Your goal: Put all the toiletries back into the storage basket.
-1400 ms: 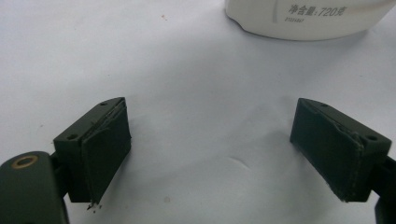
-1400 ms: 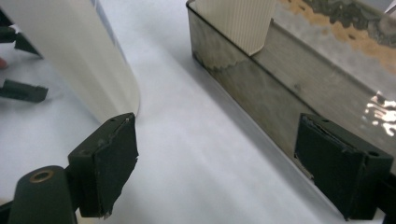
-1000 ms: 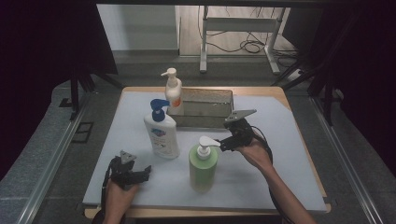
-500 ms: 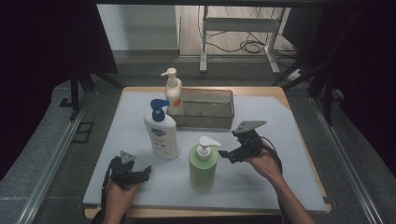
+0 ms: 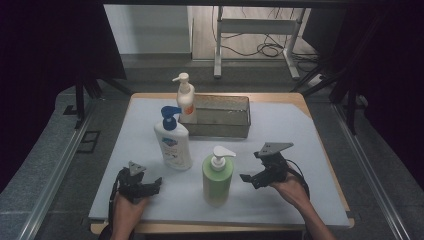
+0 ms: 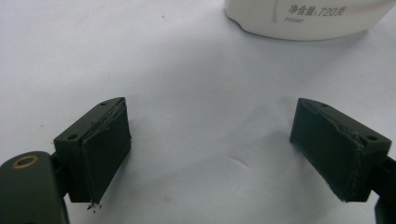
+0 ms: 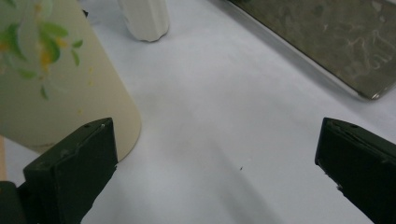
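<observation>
My right gripper (image 5: 248,176) stood with its jaws spread wide after just opening, nothing between them, low over the white mat (image 5: 300,130) just right of the green pump bottle (image 5: 217,179), which stood upright and free near the front edge. My left gripper (image 5: 150,186) rested near the front left with its jaws open too, empty, the white blue-pump bottle (image 5: 172,142) standing just beyond it.

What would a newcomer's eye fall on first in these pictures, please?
Three pump bottles stand on the white mat: a green bottle nearest the person, a white bottle with a blue pump behind it, and a small white bottle by the metal tray. The right tool, open, sits beside the green bottle.
</observation>
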The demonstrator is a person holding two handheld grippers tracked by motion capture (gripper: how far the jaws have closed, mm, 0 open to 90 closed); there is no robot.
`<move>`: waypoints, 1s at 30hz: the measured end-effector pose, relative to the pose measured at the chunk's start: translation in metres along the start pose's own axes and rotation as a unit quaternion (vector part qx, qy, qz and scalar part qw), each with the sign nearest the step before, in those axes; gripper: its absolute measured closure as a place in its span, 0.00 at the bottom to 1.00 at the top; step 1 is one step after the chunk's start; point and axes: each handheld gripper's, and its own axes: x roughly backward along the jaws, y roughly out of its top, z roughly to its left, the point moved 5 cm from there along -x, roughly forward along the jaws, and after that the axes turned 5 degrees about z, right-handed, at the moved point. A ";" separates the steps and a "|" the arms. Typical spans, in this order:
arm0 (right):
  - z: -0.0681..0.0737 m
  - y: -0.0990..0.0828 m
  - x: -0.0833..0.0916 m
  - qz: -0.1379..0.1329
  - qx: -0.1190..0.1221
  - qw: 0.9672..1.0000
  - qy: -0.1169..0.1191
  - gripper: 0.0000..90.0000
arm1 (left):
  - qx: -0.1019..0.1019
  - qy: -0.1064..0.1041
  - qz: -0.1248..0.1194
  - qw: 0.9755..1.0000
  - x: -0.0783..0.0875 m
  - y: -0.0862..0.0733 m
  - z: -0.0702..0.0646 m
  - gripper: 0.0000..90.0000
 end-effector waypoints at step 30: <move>0.064 0.012 0.004 -0.005 0.047 0.997 0.058 0.00 | 0.000 0.000 0.000 1.000 0.000 0.000 0.000 0.13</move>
